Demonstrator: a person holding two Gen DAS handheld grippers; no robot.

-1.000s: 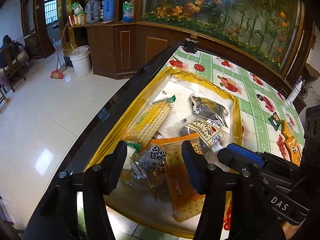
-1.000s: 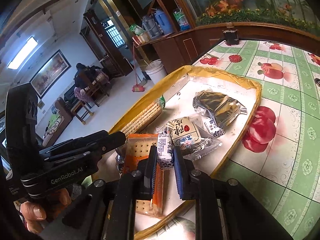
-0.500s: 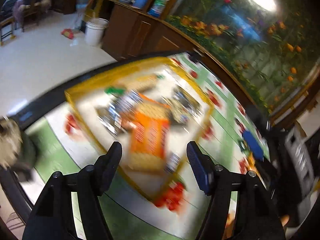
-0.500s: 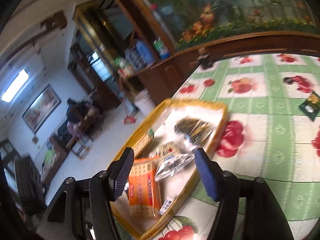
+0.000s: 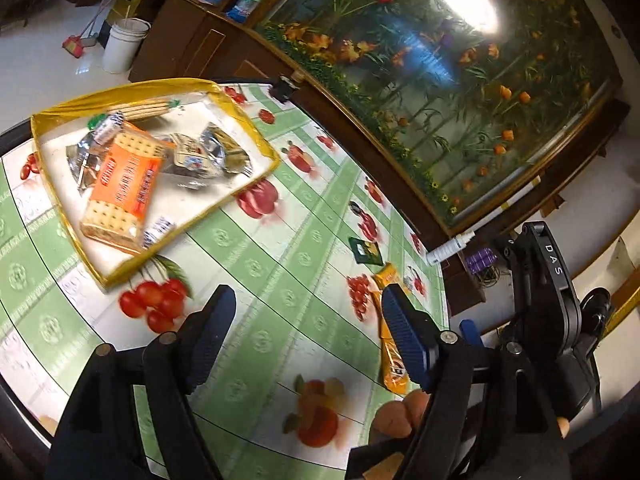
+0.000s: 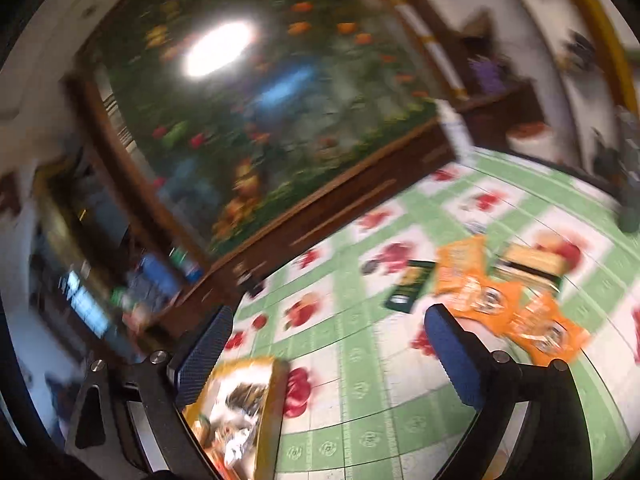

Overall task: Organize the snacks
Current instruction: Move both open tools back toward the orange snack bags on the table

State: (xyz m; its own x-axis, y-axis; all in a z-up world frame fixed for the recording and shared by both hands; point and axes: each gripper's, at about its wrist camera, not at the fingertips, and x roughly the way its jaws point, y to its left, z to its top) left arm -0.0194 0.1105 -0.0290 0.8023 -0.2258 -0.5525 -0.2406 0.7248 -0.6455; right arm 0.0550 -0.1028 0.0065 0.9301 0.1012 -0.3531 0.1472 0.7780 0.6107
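A yellow-rimmed tray [image 5: 256, 142] holds an orange cracker pack [image 5: 124, 184], silver packets and a small blue-and-white packet [image 5: 160, 227] near its front rim. My left gripper [image 5: 308, 338] hangs over the fruit-print tablecloth with its jaws opening and nothing between them. An orange packet [image 5: 386, 280] lies partly behind its right finger. A dark green packet [image 5: 366, 250] lies beyond. In the blurred right wrist view, my right gripper [image 6: 332, 360] is opening wide and empty. Orange packets [image 6: 480, 292] and the green packet [image 6: 410, 286] lie ahead of it. The tray corner [image 6: 276, 380] is at lower left.
A wooden cabinet with a flower-painted glass panel [image 5: 420, 80] borders the table's far side. A white tube [image 5: 448, 246] lies at that edge. A white bucket [image 5: 122, 46] and a broom stand on the floor. The right gripper's body [image 5: 552, 312] is close beside my left one.
Both grippers drew back from the tray and swung right toward the loose packets. The right gripper let go of the small blue-and-white packet, which now lies in the tray. Both opened wider.
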